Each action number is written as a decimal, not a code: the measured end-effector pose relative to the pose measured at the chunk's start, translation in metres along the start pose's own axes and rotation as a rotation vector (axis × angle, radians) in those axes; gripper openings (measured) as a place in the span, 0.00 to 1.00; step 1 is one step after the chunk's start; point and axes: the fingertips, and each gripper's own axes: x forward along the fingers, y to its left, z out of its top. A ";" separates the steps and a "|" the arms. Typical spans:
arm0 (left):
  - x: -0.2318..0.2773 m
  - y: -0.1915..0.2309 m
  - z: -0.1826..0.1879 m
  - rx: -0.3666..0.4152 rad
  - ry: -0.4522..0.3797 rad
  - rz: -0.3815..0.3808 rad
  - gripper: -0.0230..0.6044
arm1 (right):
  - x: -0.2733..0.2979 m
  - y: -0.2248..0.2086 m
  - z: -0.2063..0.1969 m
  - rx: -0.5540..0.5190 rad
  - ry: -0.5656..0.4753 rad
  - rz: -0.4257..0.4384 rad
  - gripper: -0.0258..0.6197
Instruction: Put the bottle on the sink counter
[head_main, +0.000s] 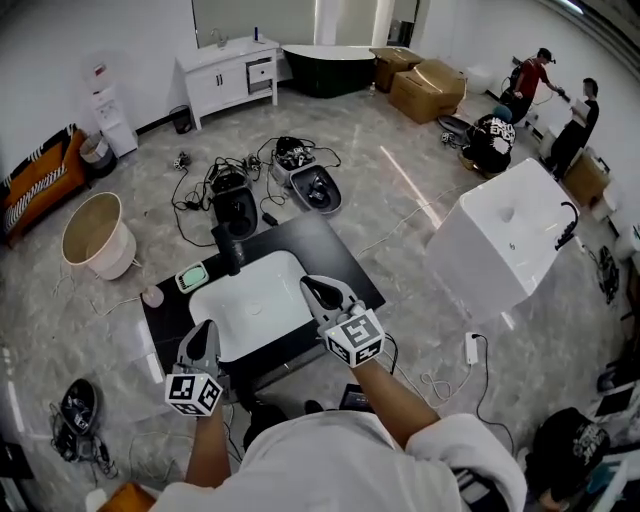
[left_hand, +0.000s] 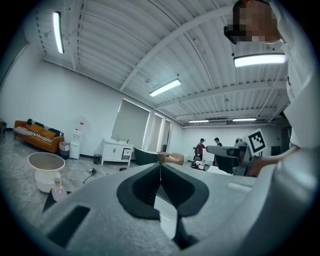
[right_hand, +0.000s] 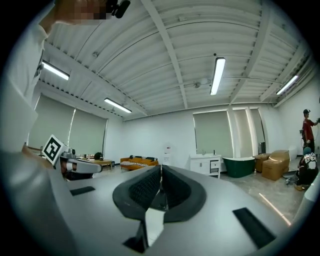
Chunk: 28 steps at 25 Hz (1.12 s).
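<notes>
A small clear bottle (head_main: 152, 296) stands upright at the far left corner of the black sink counter (head_main: 340, 262), also visible as the bottle (left_hand: 58, 189) in the left gripper view. The counter holds a white basin (head_main: 255, 303) and a black faucet (head_main: 231, 250). My left gripper (head_main: 205, 332) hovers over the counter's near left edge, to the right of the bottle and apart from it. Its jaws (left_hand: 160, 169) are shut and hold nothing. My right gripper (head_main: 318, 291) hangs over the basin's right rim, jaws (right_hand: 161, 170) shut and holding nothing.
A green soap dish (head_main: 191, 276) lies left of the faucet. A beige bucket (head_main: 98, 235) stands on the floor at the left, a big white box (head_main: 505, 235) at the right. Toilet bowls (head_main: 315, 188) and cables lie beyond the counter. Other people work at the far right.
</notes>
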 end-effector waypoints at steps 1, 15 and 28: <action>-0.002 -0.011 -0.003 -0.001 0.006 -0.005 0.06 | -0.012 -0.001 -0.003 0.005 0.004 -0.006 0.07; -0.045 -0.095 -0.016 -0.023 0.052 -0.153 0.06 | -0.107 0.060 -0.020 0.043 0.051 -0.051 0.07; -0.126 -0.075 -0.044 -0.097 0.068 -0.093 0.06 | -0.129 0.120 -0.030 0.056 0.043 -0.018 0.06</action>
